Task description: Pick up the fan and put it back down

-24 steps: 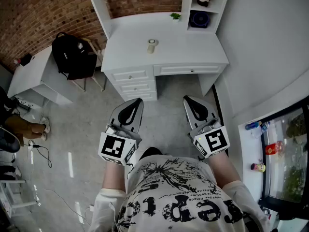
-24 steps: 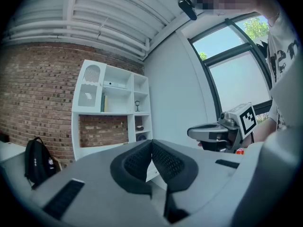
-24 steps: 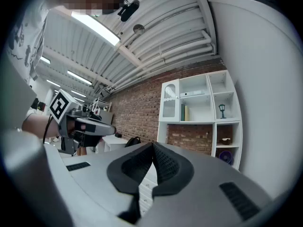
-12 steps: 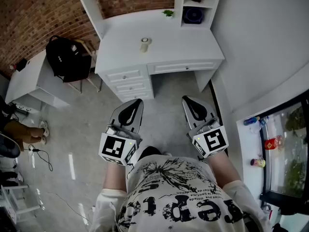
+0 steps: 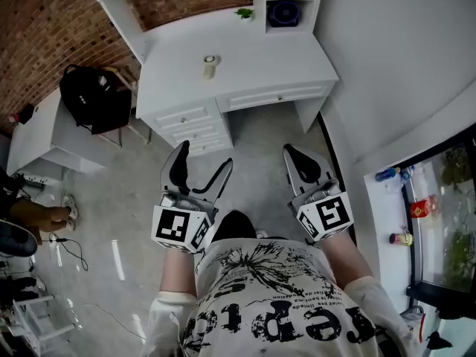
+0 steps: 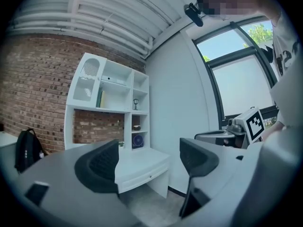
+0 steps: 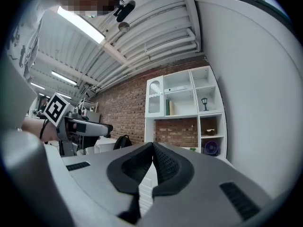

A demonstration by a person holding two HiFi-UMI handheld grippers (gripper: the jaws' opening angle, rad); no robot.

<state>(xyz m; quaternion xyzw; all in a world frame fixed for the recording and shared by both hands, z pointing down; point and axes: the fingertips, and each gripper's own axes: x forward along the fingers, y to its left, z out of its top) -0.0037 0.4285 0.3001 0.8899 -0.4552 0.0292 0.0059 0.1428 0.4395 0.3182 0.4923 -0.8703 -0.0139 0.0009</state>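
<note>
The fan is small and dark blue and stands in a cubby of the white shelf unit above the desk. It also shows in the left gripper view as the fan and in the right gripper view as the fan. Both grippers are held level over the floor, well short of the desk. My left gripper has just been opening; its jaws stand wide apart with nothing between them, as the left gripper shows. My right gripper is shut and empty, its pads meeting at the right gripper.
A small cup stands on the desk, and a green plant sits at its back. A black backpack rests on a chair at the left, beside a white side table. Bottles line a sill at the right.
The left gripper's jaws have gone from shut to wide open. The desk and shelf have slid up and to the left in the head view. The right gripper stays shut.
</note>
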